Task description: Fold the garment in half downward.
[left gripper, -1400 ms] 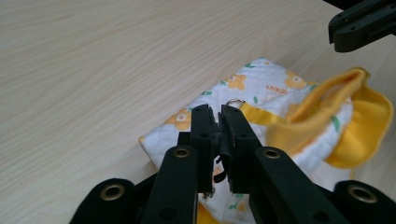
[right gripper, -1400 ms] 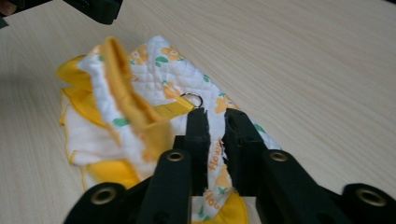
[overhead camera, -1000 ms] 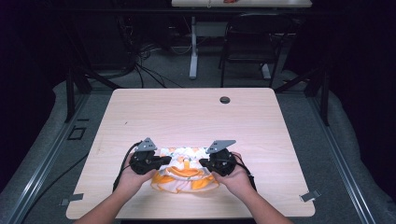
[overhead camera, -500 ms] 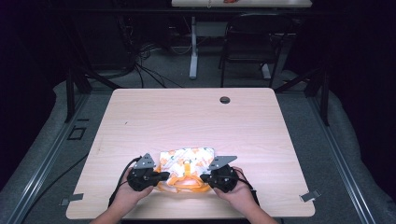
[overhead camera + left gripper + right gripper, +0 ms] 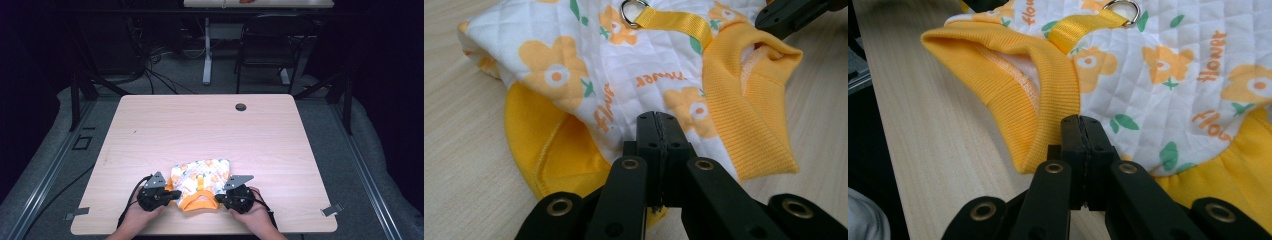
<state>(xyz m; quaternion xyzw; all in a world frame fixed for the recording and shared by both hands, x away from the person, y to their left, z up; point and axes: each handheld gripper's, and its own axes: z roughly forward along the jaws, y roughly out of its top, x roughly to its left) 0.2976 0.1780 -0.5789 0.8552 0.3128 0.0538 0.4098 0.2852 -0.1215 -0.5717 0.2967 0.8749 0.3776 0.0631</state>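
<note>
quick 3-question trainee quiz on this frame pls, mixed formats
1. True or false: the left hand-held gripper has its jaws wide open above the garment.
2. Which part of the garment points toward the person? A) the orange ribbed collar B) the metal ring C) a zip
3. Fill in: the yellow strap ends in a ____ ring.

Key
1. False: in the left gripper view the jaws are closed, with fabric at their tip.
2. A: the collar lies at the near table edge, between the left one and the right hand-held gripper.
3. metal
</note>
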